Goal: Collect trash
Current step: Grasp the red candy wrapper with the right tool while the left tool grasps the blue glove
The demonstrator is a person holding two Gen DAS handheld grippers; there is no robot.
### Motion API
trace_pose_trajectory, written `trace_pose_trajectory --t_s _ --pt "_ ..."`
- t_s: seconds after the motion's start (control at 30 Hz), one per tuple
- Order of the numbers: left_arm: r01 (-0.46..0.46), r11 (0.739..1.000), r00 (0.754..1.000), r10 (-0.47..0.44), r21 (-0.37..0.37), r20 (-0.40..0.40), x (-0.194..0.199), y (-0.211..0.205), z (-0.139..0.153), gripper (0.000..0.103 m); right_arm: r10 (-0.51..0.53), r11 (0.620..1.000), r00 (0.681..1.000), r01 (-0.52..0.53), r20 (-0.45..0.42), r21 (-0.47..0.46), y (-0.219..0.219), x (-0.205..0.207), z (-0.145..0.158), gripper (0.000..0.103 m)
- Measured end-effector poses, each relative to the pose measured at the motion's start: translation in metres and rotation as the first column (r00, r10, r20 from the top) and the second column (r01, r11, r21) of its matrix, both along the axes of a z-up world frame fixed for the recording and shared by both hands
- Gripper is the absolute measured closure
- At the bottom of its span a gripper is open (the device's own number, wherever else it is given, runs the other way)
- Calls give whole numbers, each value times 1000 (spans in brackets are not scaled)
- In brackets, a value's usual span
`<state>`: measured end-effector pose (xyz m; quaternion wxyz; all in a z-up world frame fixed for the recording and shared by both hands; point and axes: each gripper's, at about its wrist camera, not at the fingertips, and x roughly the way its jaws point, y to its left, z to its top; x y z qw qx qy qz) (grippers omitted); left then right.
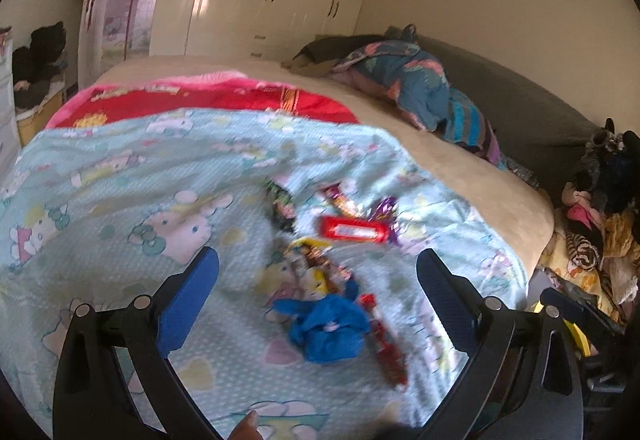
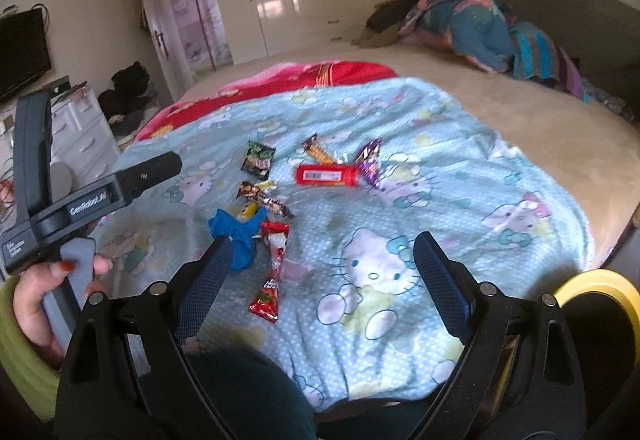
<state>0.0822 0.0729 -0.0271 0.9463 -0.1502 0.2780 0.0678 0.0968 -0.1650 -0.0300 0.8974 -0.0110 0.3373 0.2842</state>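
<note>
Bedroom wardrobes stood behind the bed [image 1: 460,175], where wrappers lay scattered beside the red packet [image 1: 354,230]. My left tool [image 1: 318,272] and right tool [image 2: 322,254] both gaped wide, empty. Collecting hadn't begun, I judged; next I'd close on the blue wad [image 1: 328,328], nearest me.

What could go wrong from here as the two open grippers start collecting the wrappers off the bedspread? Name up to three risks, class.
1. The blue crumpled scrap touches the long red wrapper and the yellow wrapper; one pinch may drag or scatter the neighbours.
2. The bedspread is soft and wrinkled, so the left gripper could nip fabric along with trash.
3. The right gripper hovers over bare cloth; reaching left may bump the other gripper.
</note>
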Motion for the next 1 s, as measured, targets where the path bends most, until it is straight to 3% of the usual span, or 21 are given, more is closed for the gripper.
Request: trace_pose_trajectory --t_s 0.23,0.47,0.77,1.0 --pt "3 998 996 -9 -58 -92 5 21 -33 8 75 997 993 -77 -96 -15 24 20 -26 25" --pt "54 991 986 -72 -123 -149 14 20 -55 25 128 991 979 -134 -161 -29 43 31 -48 34" --pt "91 978 973 -128 -187 -194 25 14 -78 29 193 978 937 -209 -291 -22 62 43 -77 48" --pt "91 971 963 -143 -223 -228 32 10 -94 30 218 972 916 -236 -336 -13 67 48 -85 58"
